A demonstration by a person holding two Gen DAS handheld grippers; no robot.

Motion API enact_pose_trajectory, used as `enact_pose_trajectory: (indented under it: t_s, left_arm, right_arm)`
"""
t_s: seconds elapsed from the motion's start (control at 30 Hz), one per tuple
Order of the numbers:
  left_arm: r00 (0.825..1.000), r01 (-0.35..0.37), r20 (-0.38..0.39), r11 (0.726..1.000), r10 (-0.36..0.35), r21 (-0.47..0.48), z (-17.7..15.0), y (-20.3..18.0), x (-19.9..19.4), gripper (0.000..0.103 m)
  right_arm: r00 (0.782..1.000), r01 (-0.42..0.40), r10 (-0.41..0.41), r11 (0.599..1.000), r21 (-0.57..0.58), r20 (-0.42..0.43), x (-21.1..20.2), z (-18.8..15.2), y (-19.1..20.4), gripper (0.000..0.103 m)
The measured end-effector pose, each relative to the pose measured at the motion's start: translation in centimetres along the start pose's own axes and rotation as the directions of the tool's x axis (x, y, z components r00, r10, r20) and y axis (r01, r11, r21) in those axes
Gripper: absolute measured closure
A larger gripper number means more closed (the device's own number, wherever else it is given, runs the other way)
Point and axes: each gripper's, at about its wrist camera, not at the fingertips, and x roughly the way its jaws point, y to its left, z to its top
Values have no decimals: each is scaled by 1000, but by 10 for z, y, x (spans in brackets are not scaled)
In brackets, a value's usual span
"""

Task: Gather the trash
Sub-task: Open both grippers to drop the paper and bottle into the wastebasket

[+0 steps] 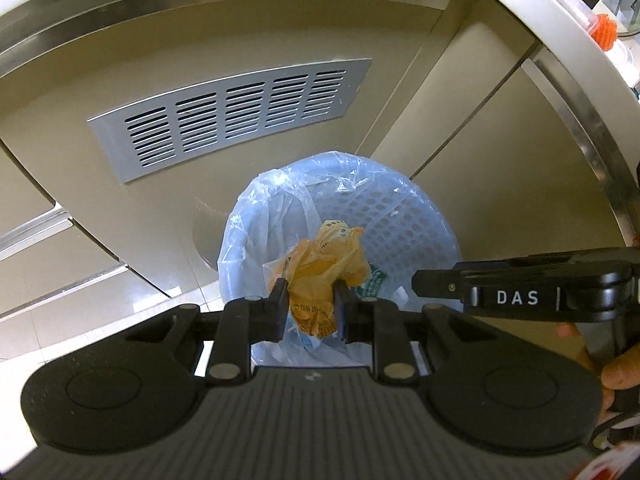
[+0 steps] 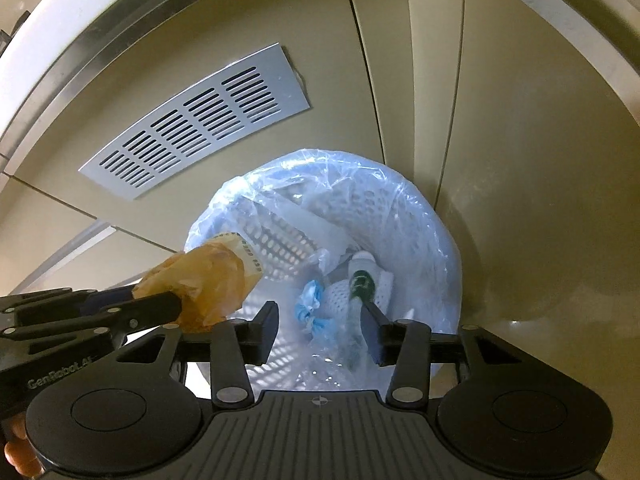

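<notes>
The left claw (image 1: 311, 304) is clamped on a crumpled orange wrapper (image 1: 326, 264), held directly over the mouth of the lined wastebasket (image 1: 404, 216) below it. The right claw (image 2: 318, 330) stands apart with nothing pressed between its pads (it hangs over the same basket); beneath it lies what looks like a small green-labelled bottle (image 2: 362, 280) and a blue scrap (image 2: 310, 304).

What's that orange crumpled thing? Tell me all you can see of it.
The orange wrapper looks like thin, shiny plastic film, crumpled into a loose wad, with a paler printed strip at one end whose lettering is too small to read. The left gripper pinches it between its two black fingers. It hangs above the open mouth of the lined bin, apart from the trash inside.
</notes>
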Motion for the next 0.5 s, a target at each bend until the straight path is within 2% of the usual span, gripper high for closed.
enact_pose_trajectory:
  t_s: [0.3, 0.5]
  left_arm:
    - [1000, 5, -3, 1000, -5, 16, 5, -5, 8, 81]
    - [1000, 7, 18, 999, -8, 39, 8, -9, 12, 76]
  right_arm:
    - [1000, 24, -24, 1000, 14, 4, -3, -2, -6, 57]
    - [999, 34, -35, 999, 18, 23, -7, -3, -6, 54]
